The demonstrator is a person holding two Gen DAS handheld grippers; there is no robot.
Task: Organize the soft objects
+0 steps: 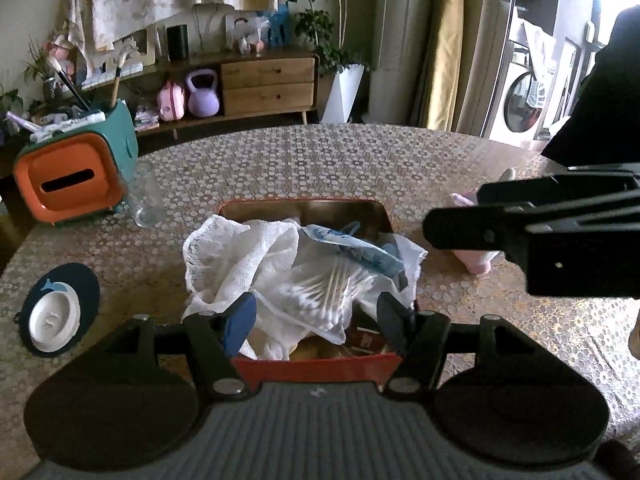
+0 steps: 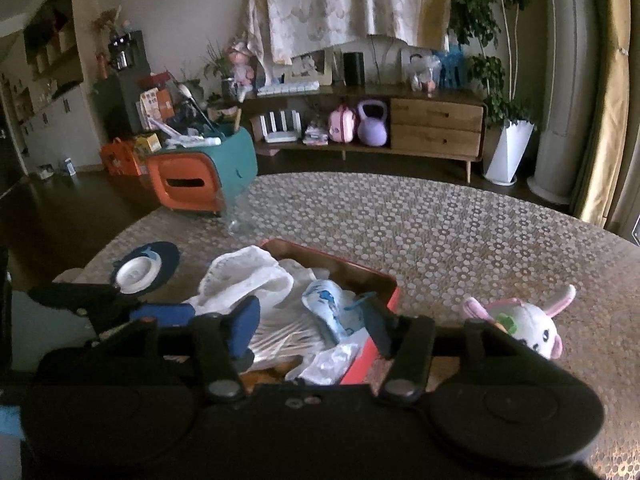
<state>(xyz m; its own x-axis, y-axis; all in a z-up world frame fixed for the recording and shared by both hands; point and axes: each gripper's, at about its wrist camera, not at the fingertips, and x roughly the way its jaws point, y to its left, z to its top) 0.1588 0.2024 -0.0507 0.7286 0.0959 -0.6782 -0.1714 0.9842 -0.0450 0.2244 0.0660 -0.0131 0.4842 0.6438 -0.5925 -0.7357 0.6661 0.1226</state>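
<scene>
A red tin box point(image 1: 316, 366) point(image 2: 394, 298) on the table holds a white gauze cloth point(image 1: 240, 256) point(image 2: 248, 276), a clear bag of cotton swabs point(image 1: 320, 292) point(image 2: 280, 342) and a blue-patterned soft item point(image 1: 352, 250) point(image 2: 330, 308). My left gripper point(image 1: 316, 314) is open over the near end of the box, fingers astride the swab bag. My right gripper point(image 2: 314, 326) is open over the box; it also shows in the left wrist view point(image 1: 460, 232). A white plush bunny point(image 2: 524, 326) point(image 1: 478, 260) lies on the table right of the box.
An orange and teal tissue box point(image 1: 76, 176) point(image 2: 200, 176) with pens stands at the far left. A clear glass point(image 1: 146, 200) point(image 2: 240, 216) is beside it. A white lid on a dark blue coaster point(image 1: 56, 314) point(image 2: 140, 268) lies left of the box.
</scene>
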